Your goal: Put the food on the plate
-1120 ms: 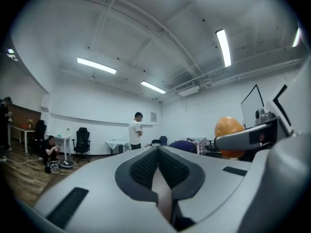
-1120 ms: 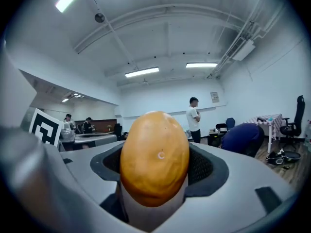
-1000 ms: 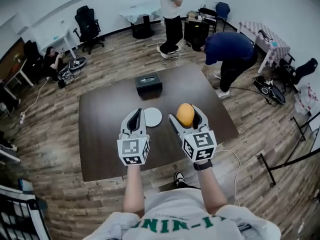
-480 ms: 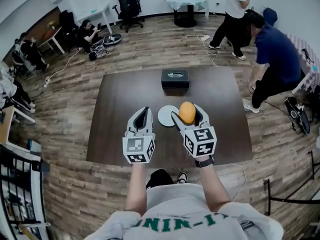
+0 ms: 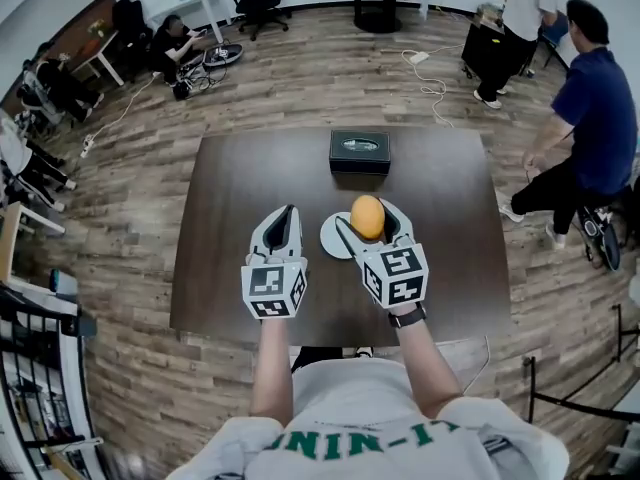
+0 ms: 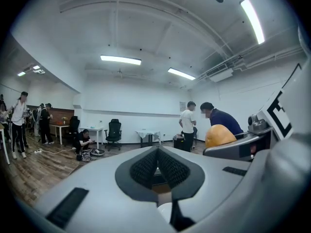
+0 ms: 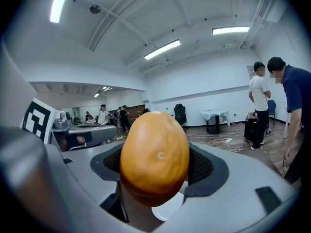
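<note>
An orange, egg-shaped piece of food (image 5: 367, 216) sits between the jaws of my right gripper (image 5: 368, 223), which is shut on it; it fills the right gripper view as the food (image 7: 154, 157). Below and just left of it lies a small white plate (image 5: 333, 238) on the dark brown table (image 5: 240, 198); part of the plate (image 7: 167, 210) shows under the fruit. My left gripper (image 5: 281, 230) hovers left of the plate, jaws together with nothing between them. In the left gripper view the left gripper (image 6: 157, 166) is shut, and the food (image 6: 220, 136) shows at right.
A black box (image 5: 360, 152) stands at the table's far side. A person in blue (image 5: 598, 108) stands by the table's right edge, another in white (image 5: 520, 18) beyond. Chairs and seated people (image 5: 180, 38) fill the far left.
The head view has swung, so the table sits more central. My right gripper with the food has come closer over the plate's right edge. The person in blue has straightened up and moved right.
</note>
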Demonstrator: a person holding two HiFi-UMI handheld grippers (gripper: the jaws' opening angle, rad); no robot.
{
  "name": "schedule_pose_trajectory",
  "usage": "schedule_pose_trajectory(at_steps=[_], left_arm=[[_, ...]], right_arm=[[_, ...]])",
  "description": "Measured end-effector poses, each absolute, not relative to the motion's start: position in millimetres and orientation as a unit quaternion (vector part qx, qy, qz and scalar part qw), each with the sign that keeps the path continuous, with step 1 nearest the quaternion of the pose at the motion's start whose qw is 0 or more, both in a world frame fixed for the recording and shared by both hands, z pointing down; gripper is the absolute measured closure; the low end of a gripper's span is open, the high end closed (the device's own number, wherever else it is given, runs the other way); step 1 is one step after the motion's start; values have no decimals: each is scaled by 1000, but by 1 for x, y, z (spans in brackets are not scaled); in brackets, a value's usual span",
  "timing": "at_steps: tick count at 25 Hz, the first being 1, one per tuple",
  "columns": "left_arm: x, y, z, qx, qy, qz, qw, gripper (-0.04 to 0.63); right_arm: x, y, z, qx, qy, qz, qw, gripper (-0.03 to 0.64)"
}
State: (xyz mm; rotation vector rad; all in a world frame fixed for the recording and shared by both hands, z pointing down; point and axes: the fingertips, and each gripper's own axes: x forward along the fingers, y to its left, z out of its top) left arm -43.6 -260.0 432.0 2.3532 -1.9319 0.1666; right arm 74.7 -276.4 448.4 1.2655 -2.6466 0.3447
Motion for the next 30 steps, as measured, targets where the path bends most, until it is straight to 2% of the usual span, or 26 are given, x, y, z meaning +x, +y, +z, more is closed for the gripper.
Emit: schedule_pose_trajectory(at_steps=[6, 24, 30], left_arm=[[-64, -313, 451, 777, -623, 70, 58, 583], [-103, -390, 555, 791, -588, 97, 135, 583], [-102, -411, 583, 795, -578, 95, 154, 583]], right_arm=[[75, -331, 468, 450, -876, 104, 140, 268], [61, -394, 601, 440, -840, 218, 229, 268], [50, -402, 653, 429, -827, 289, 223, 268]])
